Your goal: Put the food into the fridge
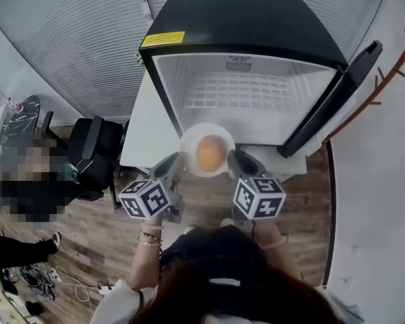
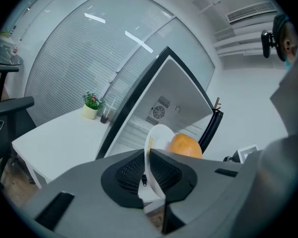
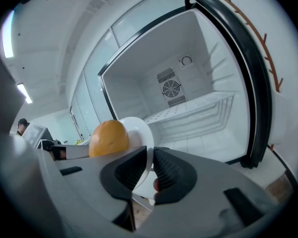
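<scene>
Two grippers, one plate, one piece of food, one fridge. I am gripping the single white plate point(image 1: 187, 138) from opposite sides. My left gripper point(image 1: 173, 165) is pinching its left rim and my right gripper point(image 1: 239, 162) its right rim. Each pair of fingers is standing narrow, with the thin rim clamped between the pads. The plate is lying level, face up, and is carrying one orange-brown bun point(image 1: 210, 152) at its centre. The bun is so nearly round that I cannot tell a long axis. The plate is hovering just in front of the fridge point(image 1: 243, 32), outside its opening, which is facing me. The one door point(image 1: 334, 100) is standing open at the right, and one wire shelf point(image 1: 239, 90) is showing inside.
</scene>
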### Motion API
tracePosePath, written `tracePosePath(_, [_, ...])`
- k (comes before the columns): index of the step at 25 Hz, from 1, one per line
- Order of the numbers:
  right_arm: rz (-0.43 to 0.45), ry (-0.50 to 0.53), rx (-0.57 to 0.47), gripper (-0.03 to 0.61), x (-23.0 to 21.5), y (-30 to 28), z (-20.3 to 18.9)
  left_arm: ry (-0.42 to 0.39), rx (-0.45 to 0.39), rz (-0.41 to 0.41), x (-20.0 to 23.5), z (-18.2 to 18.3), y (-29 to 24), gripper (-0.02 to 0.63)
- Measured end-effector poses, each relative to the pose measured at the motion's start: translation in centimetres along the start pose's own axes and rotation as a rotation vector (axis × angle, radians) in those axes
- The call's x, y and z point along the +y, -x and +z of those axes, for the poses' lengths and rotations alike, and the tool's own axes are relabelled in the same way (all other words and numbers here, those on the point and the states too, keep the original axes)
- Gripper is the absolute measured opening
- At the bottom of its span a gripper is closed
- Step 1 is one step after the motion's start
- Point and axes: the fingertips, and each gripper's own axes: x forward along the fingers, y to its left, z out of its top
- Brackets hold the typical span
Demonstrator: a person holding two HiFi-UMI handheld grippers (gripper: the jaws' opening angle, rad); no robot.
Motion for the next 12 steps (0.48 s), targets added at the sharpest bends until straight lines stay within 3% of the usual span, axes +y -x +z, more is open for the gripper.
tracePosePath(12, [0.013, 0.014, 0.000, 0.043, -3.4, 1.2, 1.6, 0.011, -0.012, 0.008, -2.9, -0.8, -2.4, 0.034])
